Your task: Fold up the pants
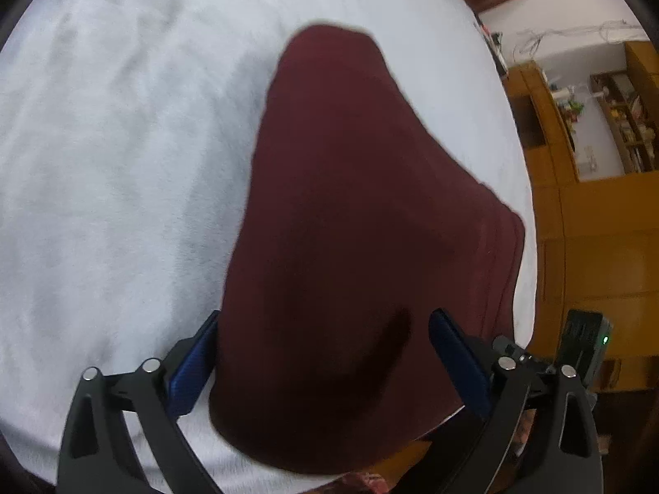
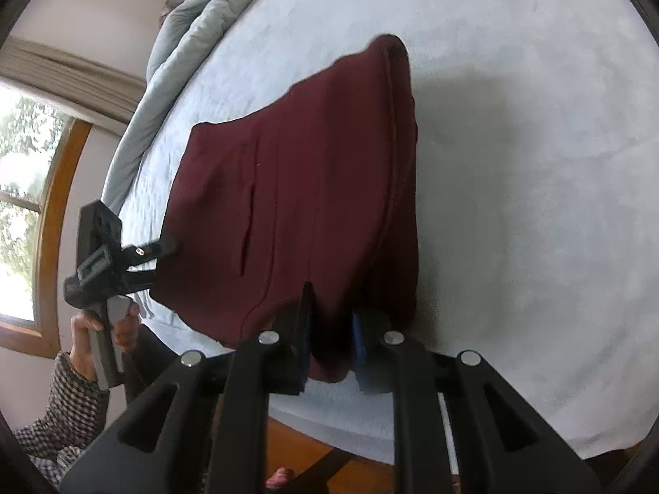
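Left wrist view: blue fingers (image 1: 197,364) of the left gripper (image 1: 325,354) stand spread, the near end of the maroon pants (image 1: 350,214) between them, unpinched. Long axis runs away from camera across the pale bed (image 1: 103,164).

Right wrist view: right gripper (image 2: 331,331) pinches the pants' (image 2: 296,189) near edge. Advice: grip both corners evenly, lift level, keep the edge taut.

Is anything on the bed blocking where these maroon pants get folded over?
Nothing visible. The white bed cover beyond the pants is bare; the grey duvet lies bunched at the far edge, apart from them.
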A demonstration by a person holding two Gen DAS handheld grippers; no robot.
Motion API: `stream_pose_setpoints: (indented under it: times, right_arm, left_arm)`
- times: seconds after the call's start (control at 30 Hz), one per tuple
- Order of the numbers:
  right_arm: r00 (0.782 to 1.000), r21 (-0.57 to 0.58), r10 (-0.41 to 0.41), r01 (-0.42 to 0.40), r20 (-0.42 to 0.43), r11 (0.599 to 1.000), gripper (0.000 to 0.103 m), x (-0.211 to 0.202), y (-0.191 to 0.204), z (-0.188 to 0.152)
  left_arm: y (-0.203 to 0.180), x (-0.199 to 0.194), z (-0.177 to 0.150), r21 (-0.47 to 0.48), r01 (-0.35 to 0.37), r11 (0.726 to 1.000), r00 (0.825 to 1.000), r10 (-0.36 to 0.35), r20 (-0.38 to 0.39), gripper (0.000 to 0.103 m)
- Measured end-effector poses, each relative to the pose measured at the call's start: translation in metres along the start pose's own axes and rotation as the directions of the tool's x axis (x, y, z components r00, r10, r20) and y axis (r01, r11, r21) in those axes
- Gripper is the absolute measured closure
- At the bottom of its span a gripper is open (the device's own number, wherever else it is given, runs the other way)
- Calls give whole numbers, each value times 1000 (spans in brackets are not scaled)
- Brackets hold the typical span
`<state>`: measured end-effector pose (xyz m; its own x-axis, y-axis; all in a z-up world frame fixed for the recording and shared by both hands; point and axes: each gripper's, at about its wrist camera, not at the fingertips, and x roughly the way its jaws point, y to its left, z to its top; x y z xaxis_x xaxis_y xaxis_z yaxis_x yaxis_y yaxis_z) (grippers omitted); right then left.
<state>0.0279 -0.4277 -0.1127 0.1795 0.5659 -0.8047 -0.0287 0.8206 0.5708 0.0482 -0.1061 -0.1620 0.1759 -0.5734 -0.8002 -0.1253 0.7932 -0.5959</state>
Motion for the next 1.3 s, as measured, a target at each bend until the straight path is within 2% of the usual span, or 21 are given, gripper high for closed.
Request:
stream_pose_setpoints:
  times: [0.07,0.13,0.23,0.27,0.3,0.4,0.63,0.8,1.0,1.23,1.3]
  right_arm:
    - [1000,-7,10,-10,10,1000,80,-6,-1,-2]
    - [1000,-32,-9,10,27,999,64,-13,4,-4]
    - [999,-52,12,-10,49,999,56,-25,8,-5]
    - [998,-49,21,-18,59,999,52,-30,6,-4]
    - [997,-43,35,-32,68,999,43,-34,5,-3]
    - [994,-17,61,-59,94,998,36,-44,-6,0]
    - [991,55,122,-125,58,991,36,-29,-35,4]
    - [988,76,152,-154,25,985,36,-12,-41,8]
    - [981,95,195,-194,-4,976,35,2,-49,11]
    - [969,108,243,-239,-33,965,33,19,-55,21]
    - [968,104,246,-241,-45,965,32,25,-52,24]
  left_arm:
    - [-1,2,-2,9,-16,1000,1000,16,-13,9]
    - [-5,-1,-6,28,-11,1000,1000,12,-6,8]
    - [-2,-11,-10,33,-18,999,1000,18,2,8]
    - [0,-17,-10,42,-23,999,1000,23,10,8]
    - [1,-21,-11,51,-26,998,1000,25,15,8]
    - [2,-32,-14,89,-20,996,1000,19,19,7]
    - [11,-27,-11,112,0,994,1000,2,-18,7]
    - [5,-16,-8,141,9,990,999,-1,-54,7]
    - [5,-8,0,132,10,991,997,0,-75,7]
    - [0,-4,8,131,-40,991,996,51,-80,7]
    - [-4,-2,9,131,-76,988,993,88,-84,7]
